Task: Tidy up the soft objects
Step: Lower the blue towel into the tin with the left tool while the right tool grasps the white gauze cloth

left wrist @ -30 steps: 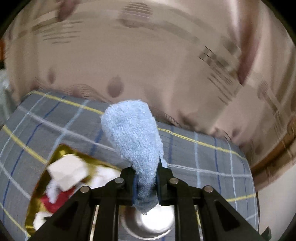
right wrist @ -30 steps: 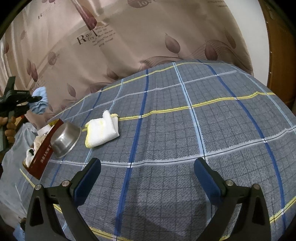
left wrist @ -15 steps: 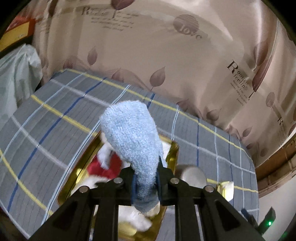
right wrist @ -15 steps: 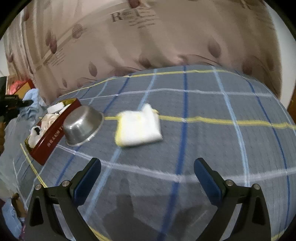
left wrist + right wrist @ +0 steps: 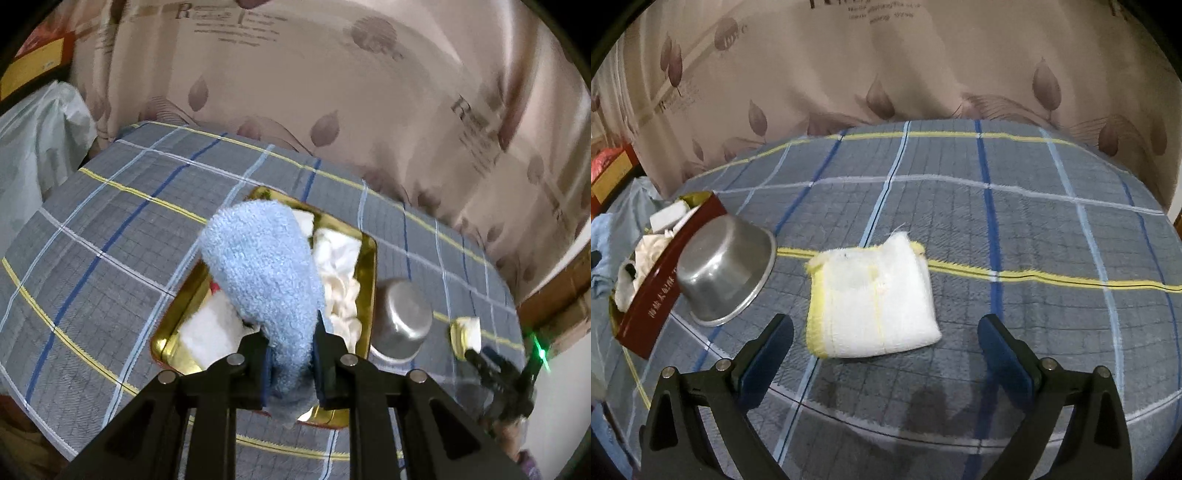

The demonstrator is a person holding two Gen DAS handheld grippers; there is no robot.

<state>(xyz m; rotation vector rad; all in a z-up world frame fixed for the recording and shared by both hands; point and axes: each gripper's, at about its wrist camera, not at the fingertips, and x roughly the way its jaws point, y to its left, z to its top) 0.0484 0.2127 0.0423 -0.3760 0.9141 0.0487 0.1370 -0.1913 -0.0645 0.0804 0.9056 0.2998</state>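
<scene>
Plaid bedspread (image 5: 1015, 229); left gripper (image 5: 290, 363) above box (image 5: 364, 295), seemingly pinching blue towel (image 5: 264, 273).

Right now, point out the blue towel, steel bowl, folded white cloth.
blue towel (image 5: 266, 273), left wrist view, middle of its fluffy body
steel bowl (image 5: 720, 273), right wrist view, outer side wall
folded white cloth (image 5: 875, 299), right wrist view, top face centre

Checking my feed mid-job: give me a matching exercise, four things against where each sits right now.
1. fluffy light-blue cloth
2. folded white cloth with yellow edging
3. upturned steel bowl
4. crumpled white cloths

A. inside the gold-lined red box
B. flat on the plaid cover, before the open right tongs
C. clamped in the left tongs
D. beside the box

Pairs: 1-C, 2-B, 3-D, 4-A
</scene>
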